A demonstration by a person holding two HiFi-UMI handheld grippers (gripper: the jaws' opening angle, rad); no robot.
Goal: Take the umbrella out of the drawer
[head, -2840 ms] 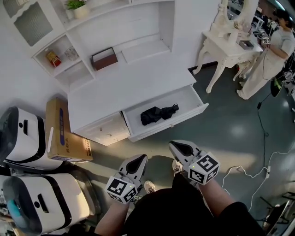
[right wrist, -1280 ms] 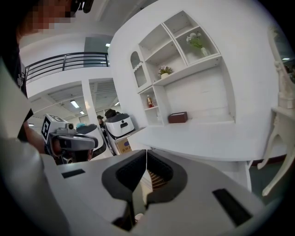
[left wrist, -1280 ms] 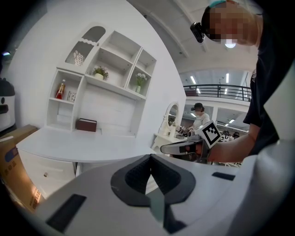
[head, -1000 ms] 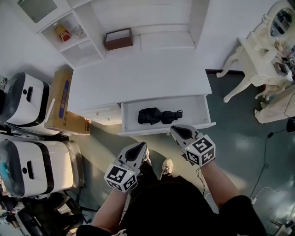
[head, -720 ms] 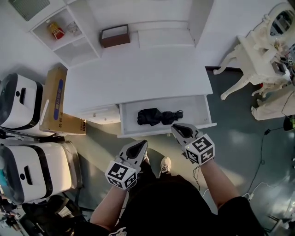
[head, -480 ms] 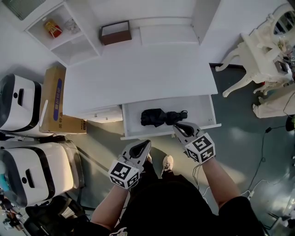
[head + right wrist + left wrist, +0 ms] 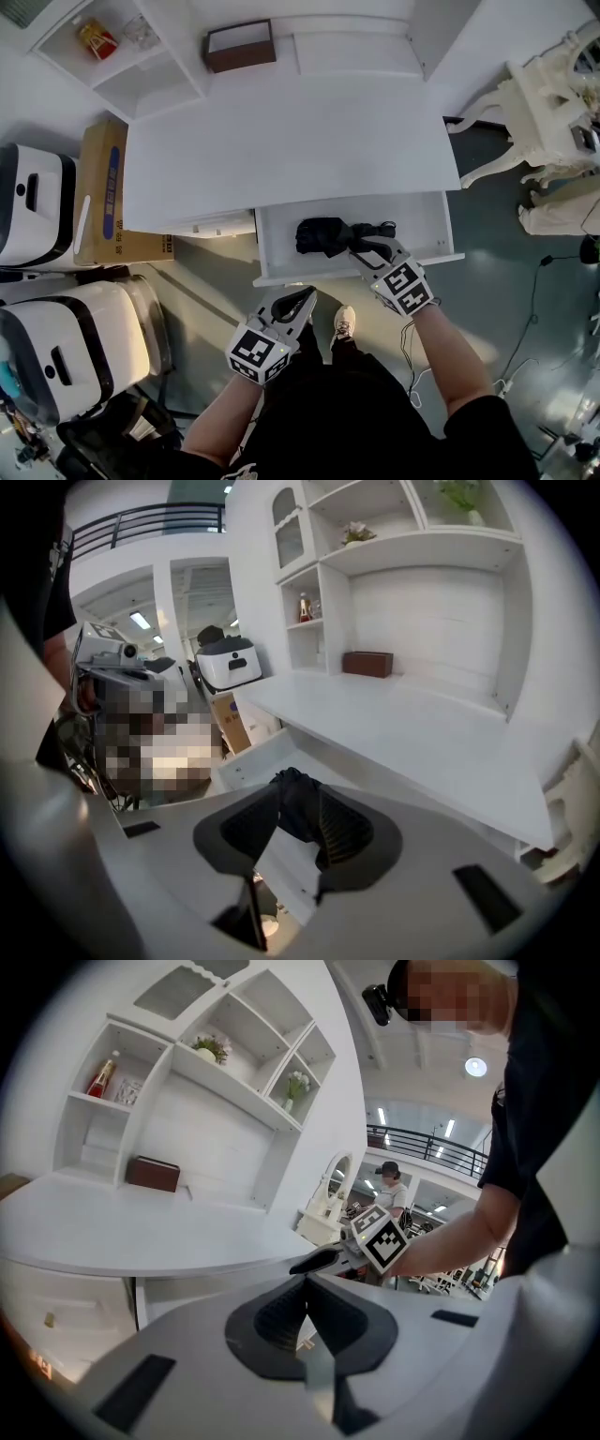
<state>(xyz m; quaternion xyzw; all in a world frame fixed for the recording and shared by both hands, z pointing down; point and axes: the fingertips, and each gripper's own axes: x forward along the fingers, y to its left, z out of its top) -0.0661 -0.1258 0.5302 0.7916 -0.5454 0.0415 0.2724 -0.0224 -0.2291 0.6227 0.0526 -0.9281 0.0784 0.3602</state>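
Matt black cloth umbrella (image 7: pixel 323 234) in smooth white-painted drawer (image 7: pixel 424 225).

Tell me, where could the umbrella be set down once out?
The white desk top is bare from the brown box at the back to its front edge. The drawer is crowded midway: the right gripper has just been opening its fingers, the umbrella between them. Only its ends are bare.

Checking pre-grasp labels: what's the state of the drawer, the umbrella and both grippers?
drawer: pulled open.
umbrella: folded, lying in the drawer, not lifted.
right gripper: open; its jaws have just been opening, with the umbrella between them but not clamped.
left gripper: shut, empty, outside the drawer.
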